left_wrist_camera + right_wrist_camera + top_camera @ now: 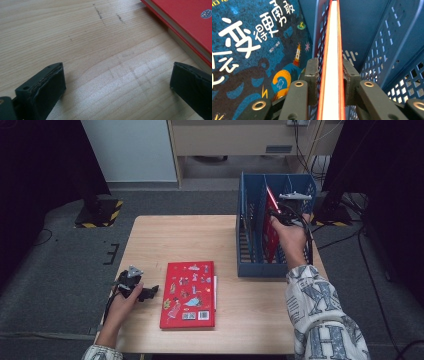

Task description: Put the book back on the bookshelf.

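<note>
A red book with stickers on its cover [189, 294] lies flat on the wooden table [170, 240]; its edge [185, 27] appears at the top right of the left gripper view. My left gripper [149, 292] rests open on the table just left of that book, with nothing between its jaws [117, 87]. A second red book [271, 227] stands on edge in the blue file rack [255, 265]. My right gripper [278, 211] is shut on it, clamping the book's white page edge [331, 50] from both sides.
A dark blue book with white characters [254, 45] stands in the rack beside the held one. The rack's perforated blue walls [387, 50] close in on the right. Black stands and cables sit on the floor beyond the table.
</note>
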{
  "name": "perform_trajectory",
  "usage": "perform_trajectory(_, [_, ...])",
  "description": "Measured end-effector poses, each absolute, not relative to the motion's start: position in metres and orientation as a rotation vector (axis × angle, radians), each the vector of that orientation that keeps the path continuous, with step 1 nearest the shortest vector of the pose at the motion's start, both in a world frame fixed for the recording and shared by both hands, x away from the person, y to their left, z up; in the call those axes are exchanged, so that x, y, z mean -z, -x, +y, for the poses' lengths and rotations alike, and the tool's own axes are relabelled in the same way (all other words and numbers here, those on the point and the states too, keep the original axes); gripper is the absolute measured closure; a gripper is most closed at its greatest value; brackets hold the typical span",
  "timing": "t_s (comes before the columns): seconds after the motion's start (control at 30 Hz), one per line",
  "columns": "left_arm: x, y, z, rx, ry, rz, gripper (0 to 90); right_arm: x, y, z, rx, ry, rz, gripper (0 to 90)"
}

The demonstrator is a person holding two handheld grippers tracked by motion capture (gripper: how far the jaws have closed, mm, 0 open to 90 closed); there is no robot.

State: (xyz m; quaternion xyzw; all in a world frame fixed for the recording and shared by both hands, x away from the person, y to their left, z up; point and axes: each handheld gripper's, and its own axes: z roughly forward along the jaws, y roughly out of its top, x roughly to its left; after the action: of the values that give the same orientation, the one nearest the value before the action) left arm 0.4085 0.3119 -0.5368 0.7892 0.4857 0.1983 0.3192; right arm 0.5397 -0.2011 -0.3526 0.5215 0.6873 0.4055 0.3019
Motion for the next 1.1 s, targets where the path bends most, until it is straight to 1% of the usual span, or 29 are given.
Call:
perform_trajectory(0.27, [0.5368,-0.4085,0.3116,-0.521,-2.075,1.278,0.0,0.3539,-0.5409,-0.1998,-1.067,-1.401,1.818,72.5])
perform_trajectory(0.7, [0.5369,-0.4086,0.3114,-0.520,-2.075,1.275,0.0,0.3525,-0.5402,-0.1993,-1.020,-1.409,1.797,78.6])
perform_trajectory(1.1, [0.5368,-0.4086,0.3113,-0.519,-2.076,1.274,0.0,0.3558,-0.5403,-0.1964,-0.992,-1.380,1.750,79.3])
